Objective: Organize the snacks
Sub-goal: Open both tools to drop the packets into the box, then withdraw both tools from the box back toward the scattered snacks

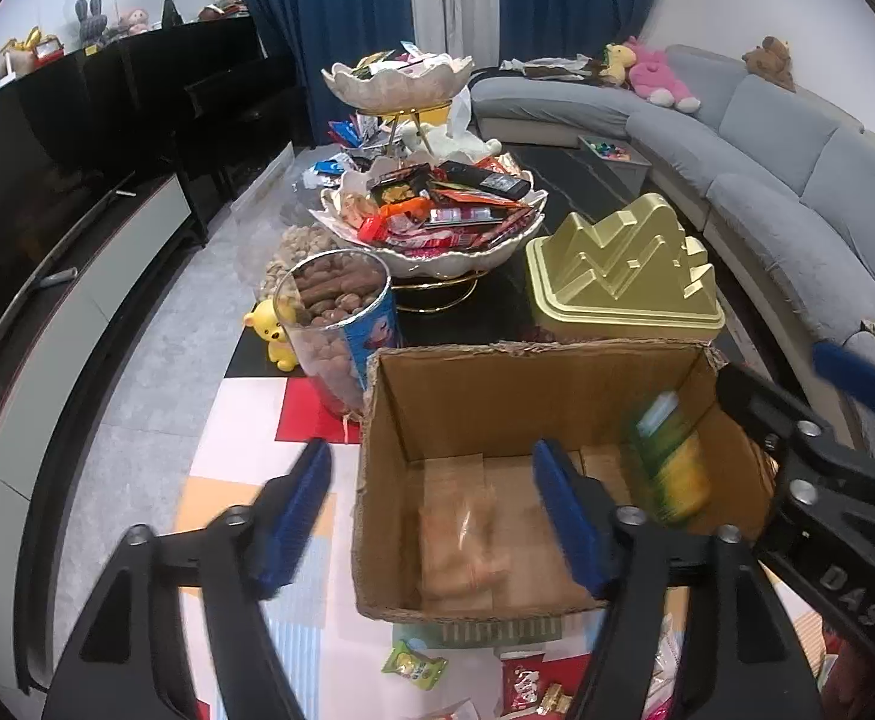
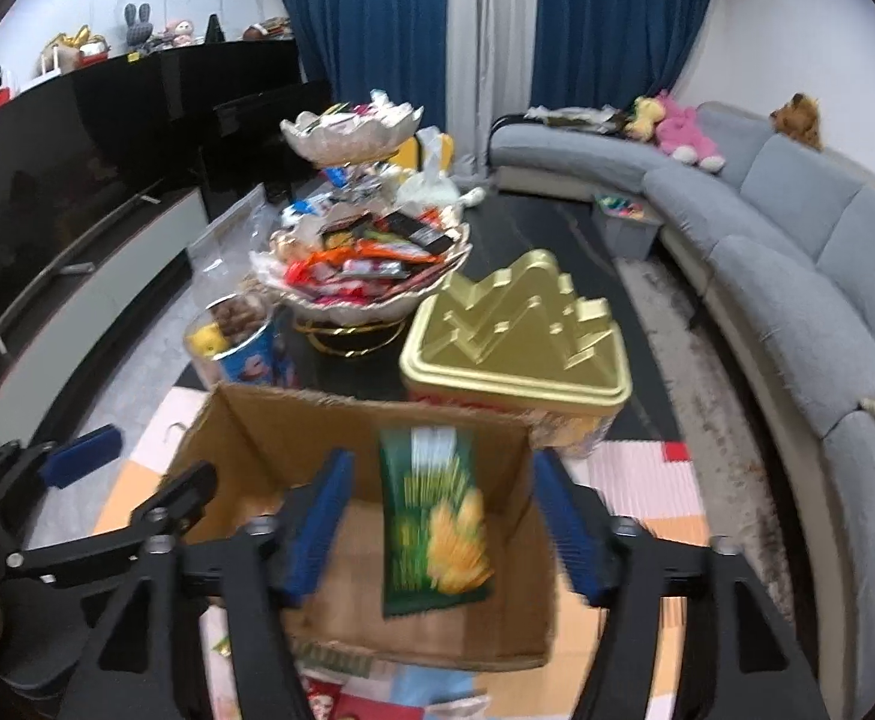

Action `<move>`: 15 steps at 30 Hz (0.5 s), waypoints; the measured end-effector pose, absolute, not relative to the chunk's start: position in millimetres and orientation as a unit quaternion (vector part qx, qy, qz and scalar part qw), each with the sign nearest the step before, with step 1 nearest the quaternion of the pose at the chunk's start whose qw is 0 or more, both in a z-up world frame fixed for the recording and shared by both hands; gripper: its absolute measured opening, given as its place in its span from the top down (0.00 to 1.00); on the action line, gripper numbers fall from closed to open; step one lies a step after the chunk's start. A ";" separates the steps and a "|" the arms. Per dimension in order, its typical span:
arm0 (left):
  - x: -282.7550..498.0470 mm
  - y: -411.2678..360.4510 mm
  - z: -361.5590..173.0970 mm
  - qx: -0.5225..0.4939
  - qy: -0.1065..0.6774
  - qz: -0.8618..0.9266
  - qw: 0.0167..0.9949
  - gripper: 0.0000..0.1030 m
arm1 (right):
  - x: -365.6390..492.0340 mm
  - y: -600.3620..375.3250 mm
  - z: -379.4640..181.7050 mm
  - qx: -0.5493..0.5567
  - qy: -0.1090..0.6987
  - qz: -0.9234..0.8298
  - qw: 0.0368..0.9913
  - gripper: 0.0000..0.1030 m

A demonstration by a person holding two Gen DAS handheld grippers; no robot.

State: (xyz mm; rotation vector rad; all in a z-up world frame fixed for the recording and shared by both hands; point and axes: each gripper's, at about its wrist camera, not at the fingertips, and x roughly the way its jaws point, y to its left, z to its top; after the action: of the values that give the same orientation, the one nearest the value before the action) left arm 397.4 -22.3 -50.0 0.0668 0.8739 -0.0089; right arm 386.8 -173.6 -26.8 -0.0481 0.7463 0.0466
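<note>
We hold both grippers over an open cardboard box [image 2: 293, 420] at the near edge of the table, the collecting point for loose snacks. The right gripper [image 2: 437, 522] has its jaws spread wide, and a green snack bag [image 2: 431, 516] with yellow chips printed on it sits between them without touching either pad. The bag is blurred and upright over the box interior, so we judge that it is dropping into the box, though we cannot tell whether it has reached the floor. The left gripper [image 1: 431, 516] is also spread and holds nothing; it straddles the left wall of the box. An orange packet [image 1: 461, 552] already lies flat on the box floor. Further small packets [image 1: 413, 666] lie on the near mat, outside the box, and probably remain to be gathered. Beyond the box stand a tub of brown snacks [image 1: 341, 312] at far left, a gold tin [image 1: 623, 270] at far right, and a tiered bowl stand [image 1: 431, 204] heaped with wrapped sweets.
</note>
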 end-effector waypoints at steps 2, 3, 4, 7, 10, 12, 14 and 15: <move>395.9 -18.6 -49.2 0.030 0.420 0.002 0.907 0.21 | 385.1 -176.4 -23.9 -0.022 0.359 0.014 0.933 0.19; 394.8 -16.8 -48.4 0.029 0.420 0.004 0.907 0.19 | 385.6 -177.6 -22.6 -0.021 0.360 0.012 0.933 0.19; 393.7 -15.2 -47.7 0.027 0.420 0.007 0.907 0.18 | 385.0 -178.6 -21.7 -0.020 0.360 0.010 0.933 0.19; 390.4 -10.8 -44.6 0.022 0.418 0.012 0.908 0.14 | 381.8 -181.2 -18.3 -0.015 0.359 0.007 0.933 0.19; 385.5 -7.3 -40.3 0.018 0.414 0.017 0.910 0.12 | 376.8 -182.9 -13.7 -0.012 0.355 0.006 0.935 0.19; 381.7 -6.4 -37.0 0.018 0.412 0.018 0.911 0.12 | 373.2 -183.4 -10.5 -0.011 0.352 0.005 0.936 0.19; 378.2 -6.4 -33.9 0.019 0.410 0.017 0.912 0.12 | 369.9 -183.4 -7.5 -0.009 0.350 0.006 0.937 0.19; 376.6 -6.4 -32.4 0.019 0.409 0.018 0.912 0.12 | 367.3 -184.0 -5.2 -0.007 0.348 0.005 0.937 0.19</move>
State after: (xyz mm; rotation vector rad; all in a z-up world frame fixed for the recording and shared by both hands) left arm 376.6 -6.4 -32.4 0.0390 0.8431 0.0370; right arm 367.3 -184.0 -5.2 -0.0146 0.7109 0.0111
